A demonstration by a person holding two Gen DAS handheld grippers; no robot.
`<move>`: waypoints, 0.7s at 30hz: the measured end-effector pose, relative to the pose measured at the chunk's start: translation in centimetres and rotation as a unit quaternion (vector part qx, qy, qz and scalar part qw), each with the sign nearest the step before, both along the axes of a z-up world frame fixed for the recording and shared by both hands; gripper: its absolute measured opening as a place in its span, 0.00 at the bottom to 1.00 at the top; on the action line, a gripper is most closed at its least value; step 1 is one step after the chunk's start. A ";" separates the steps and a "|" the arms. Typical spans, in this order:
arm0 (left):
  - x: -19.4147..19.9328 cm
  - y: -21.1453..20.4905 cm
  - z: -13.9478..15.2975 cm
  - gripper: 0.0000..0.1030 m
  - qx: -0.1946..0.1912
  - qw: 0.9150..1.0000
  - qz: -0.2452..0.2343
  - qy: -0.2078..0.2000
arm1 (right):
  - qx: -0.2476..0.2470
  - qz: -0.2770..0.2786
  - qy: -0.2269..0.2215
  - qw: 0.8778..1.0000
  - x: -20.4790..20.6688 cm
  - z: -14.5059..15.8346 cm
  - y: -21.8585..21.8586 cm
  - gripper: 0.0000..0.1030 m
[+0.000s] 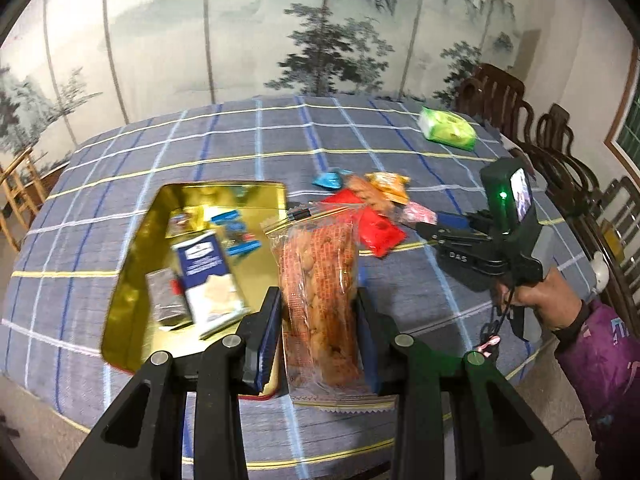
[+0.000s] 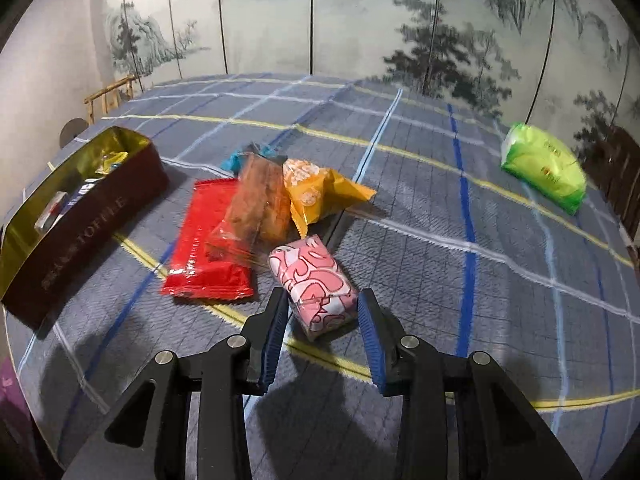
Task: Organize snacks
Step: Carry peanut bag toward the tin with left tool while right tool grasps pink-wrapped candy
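Observation:
My left gripper [image 1: 318, 296] is shut on a clear packet of orange-brown snacks [image 1: 320, 280], held up beside the open gold tin [image 1: 132, 280]. Several packets lie inside the tin, a blue-and-white one [image 1: 204, 276] among them. My right gripper [image 2: 324, 296] has a pink-and-white packet [image 2: 312, 284] between its blue pads [image 2: 276, 332], which lie against its sides. The left wrist view shows that gripper [image 1: 424, 226] low at the snack pile. A red packet [image 2: 208, 248], a clear brown one [image 2: 260, 208], a yellow one [image 2: 316, 192] and a blue one [image 2: 240, 160] lie by the tin's dark red wall [image 2: 88, 224].
A green tissue pack [image 1: 448, 128] lies at the far right of the round table under its blue checked cloth [image 1: 240, 132]. Dark wooden chairs [image 1: 560, 160] stand along the right side. A painted screen rises behind the table. A purple sleeve [image 1: 600, 360] reaches in from the right.

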State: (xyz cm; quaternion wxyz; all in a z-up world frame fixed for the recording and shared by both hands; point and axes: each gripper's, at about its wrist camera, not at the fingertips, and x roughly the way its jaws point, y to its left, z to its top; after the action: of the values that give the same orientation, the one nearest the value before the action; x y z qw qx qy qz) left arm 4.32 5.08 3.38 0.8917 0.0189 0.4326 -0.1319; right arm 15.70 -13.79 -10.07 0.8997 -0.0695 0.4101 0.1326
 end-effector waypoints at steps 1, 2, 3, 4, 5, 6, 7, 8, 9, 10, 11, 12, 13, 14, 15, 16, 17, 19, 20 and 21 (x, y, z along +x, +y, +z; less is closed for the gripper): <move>0.0 0.6 0.0 0.31 0.001 1.000 0.007 -0.001 | 0.004 -0.001 0.004 1.000 0.2 -0.1 0.0 0.37; 0.0 1.2 0.1 0.31 0.001 1.000 0.015 -0.001 | 0.006 -0.001 0.005 1.000 0.4 -0.2 0.0 0.37; 0.1 1.7 0.1 0.31 0.000 1.000 0.020 -0.001 | 0.005 -0.001 0.005 1.000 0.5 -0.3 0.0 0.36; 0.2 2.5 0.1 0.31 -0.001 1.000 0.027 0.001 | 0.004 0.000 0.007 1.000 0.6 -0.3 0.1 0.36; 0.3 3.0 0.1 0.31 -0.001 0.999 0.032 0.003 | 0.003 0.001 0.007 1.000 0.6 -0.3 0.2 0.35; 0.3 3.4 0.0 0.31 -0.001 0.999 0.036 0.003 | 0.002 0.001 0.007 1.000 0.6 -0.4 0.2 0.34; 0.3 3.9 0.0 0.31 0.001 0.999 0.042 0.003 | 0.000 0.001 0.007 1.000 0.5 -0.4 0.3 0.33; 0.4 4.5 0.1 0.31 0.005 0.999 0.049 0.001 | 0.001 -0.001 0.007 1.000 0.4 -0.3 0.3 0.32; 0.3 5.1 0.1 0.31 0.007 0.998 0.055 -0.002 | 0.003 -0.004 0.006 1.000 0.1 -0.2 0.2 0.31; 0.1 5.5 0.3 0.31 0.009 0.998 0.058 -0.004 | 0.012 -0.011 -0.003 1.000 -0.5 0.1 0.0 0.31; 0.1 6.1 0.3 0.31 0.011 0.998 0.064 -0.008 | 0.021 -0.017 -0.011 1.000 -1.1 0.5 -0.4 0.31; 0.1 6.5 0.3 0.31 0.014 0.997 0.069 -0.009 | 0.029 -0.028 -0.020 0.999 -1.7 0.7 -0.7 0.31; 0.2 7.0 0.3 0.31 0.016 0.997 0.074 -0.009 | 0.040 -0.051 -0.030 0.997 -2.5 1.0 -1.4 0.31; 0.2 7.6 0.2 0.31 0.015 0.997 0.079 -0.007 | 0.047 -0.069 -0.035 0.996 -3.0 1.0 -2.0 0.31; 0.3 8.0 0.1 0.31 0.016 0.997 0.082 -0.006 | 0.054 -0.087 -0.038 0.994 -3.4 1.0 -2.7 0.31; 0.4 8.3 -0.1 0.31 0.017 0.996 0.084 -0.005 | 0.061 -0.107 -0.041 0.992 -3.9 0.9 -3.4 0.31; 0.4 8.6 -0.2 0.31 0.020 0.996 0.087 -0.004 | 0.071 -0.130 -0.040 0.988 -4.3 0.9 -4.3 0.31; 0.4 8.9 -0.4 0.31 0.019 0.996 0.088 -0.003 | 0.074 -0.159 -0.046 0.983 -4.7 1.0 -5.4 0.31; 0.5 9.0 -0.6 0.31 0.018 0.996 0.088 -0.002 | 0.070 -0.168 -0.046 0.982 -4.7 1.0 -5.7 0.31; 0.5 9.1 -0.8 0.31 0.019 0.996 0.088 -0.003 | 0.068 -0.173 -0.044 0.982 -4.5 1.0 -6.0 0.31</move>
State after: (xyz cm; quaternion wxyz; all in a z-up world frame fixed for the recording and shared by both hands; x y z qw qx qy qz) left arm 4.82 14.19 2.62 0.9005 -0.0017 0.4326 -0.0446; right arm 11.19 -19.80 -9.05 0.9287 0.0579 0.3663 -0.0003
